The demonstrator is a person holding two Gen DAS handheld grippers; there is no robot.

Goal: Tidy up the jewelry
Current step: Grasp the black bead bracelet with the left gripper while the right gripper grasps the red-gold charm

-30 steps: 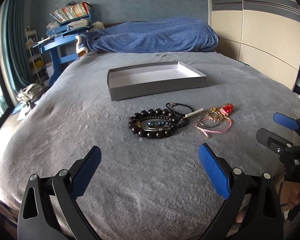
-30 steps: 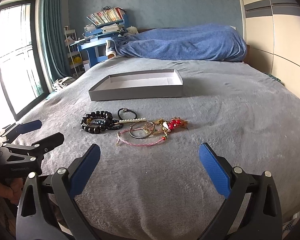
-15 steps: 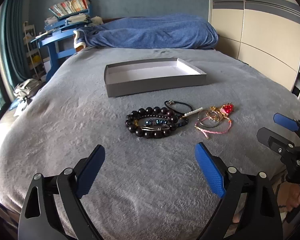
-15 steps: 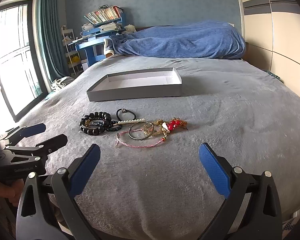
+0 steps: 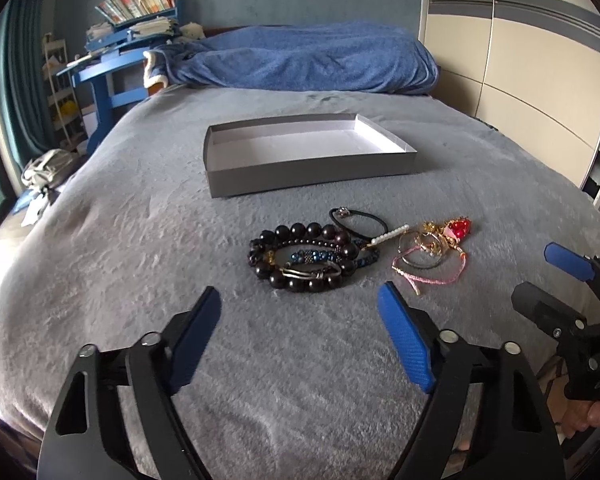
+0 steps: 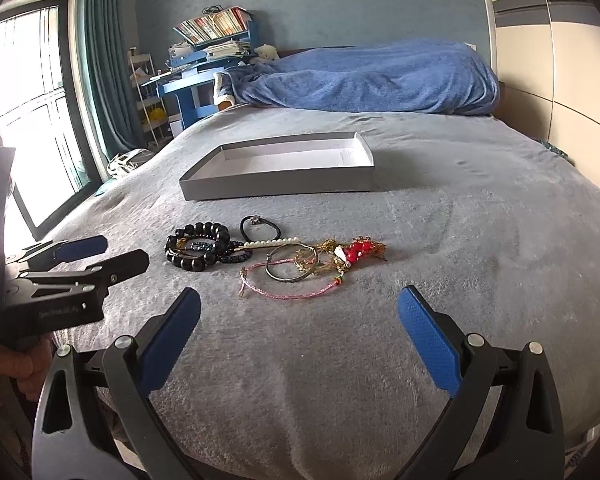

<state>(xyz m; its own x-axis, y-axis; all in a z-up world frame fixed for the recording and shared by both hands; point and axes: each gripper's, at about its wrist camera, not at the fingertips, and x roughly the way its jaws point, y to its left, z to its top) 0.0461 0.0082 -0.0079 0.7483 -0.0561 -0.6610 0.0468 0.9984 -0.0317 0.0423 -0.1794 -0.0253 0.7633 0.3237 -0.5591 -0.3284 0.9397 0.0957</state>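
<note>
On the grey bed [image 5: 140, 240], the jewelry [image 5: 356, 252] lies in a heap strung left to right, just short of the tray [image 5: 308, 168], whose long side runs the same way. The left claw [image 5: 300, 320] has just been closing but stands apart, nothing between its pads. The right claw [image 6: 300, 312] gapes wide, empty.

The tangled gold chain with red charm [image 6: 356, 254] is too knotted to tell piece from piece. The stacked books on the blue desk [image 6: 216, 26] are blurred. The person's hand [image 5: 588, 416] is cut off by the edge.
</note>
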